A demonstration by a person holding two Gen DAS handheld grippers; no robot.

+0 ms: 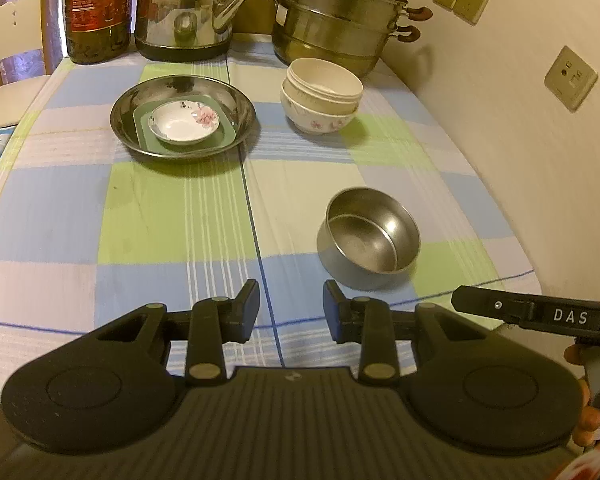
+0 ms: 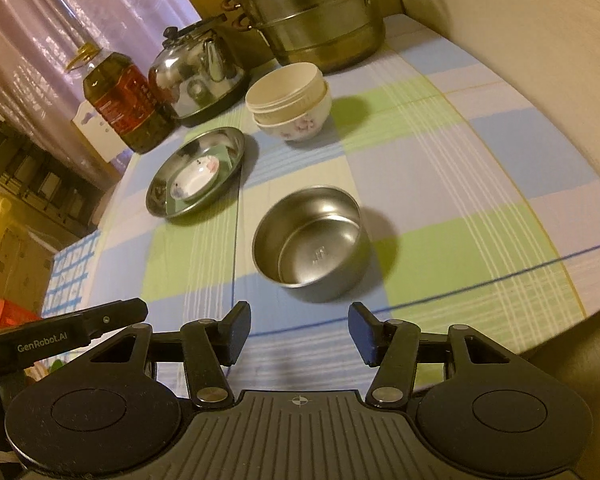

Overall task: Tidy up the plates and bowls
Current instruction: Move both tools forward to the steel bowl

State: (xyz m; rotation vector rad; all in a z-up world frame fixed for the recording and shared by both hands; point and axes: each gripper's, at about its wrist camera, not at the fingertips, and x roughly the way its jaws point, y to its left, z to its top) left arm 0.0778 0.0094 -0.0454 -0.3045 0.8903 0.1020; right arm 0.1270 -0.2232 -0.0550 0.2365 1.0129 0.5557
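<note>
- The left claw (image 1: pixel 291 312) is spread apart and has nothing in it; it hangs over the near edge of the desk (image 1: pixel 172 216), which has a checked cloth on it
- The right claw (image 2: pixel 299 330) is spread too, with nothing between its pads; it points at the steel bowl (image 2: pixel 312 240), so I think this bowl is the next thing to pick up
- The steel bowl sits alone near the front of the desk, well apart from the other dishes, and it is empty; it looks like the last loose piece
- The big steel plate (image 1: pixel 184 118) sits further back on the left; inside it lies a green square plate (image 1: pixel 188 136), and on that rests a small white dish with a pink flower (image 1: pixel 184 122); big ones go under small ones so the pile stays steady
- The white bowls (image 1: pixel 320 98) are stacked one inside another, just right of the steel plate; the bottom one has pink flowers, and the top bowl is empty
- At the back stand a shiny kettle (image 1: pixel 188 12), a tall steamer pot (image 1: pixel 340 16) and a big oil bottle (image 1: pixel 98 8); they are not part of the tidy-up
- The steel bowl probably belongs with the bowl stack, but it looks wider than the white ones, so it may wobble on top
</note>
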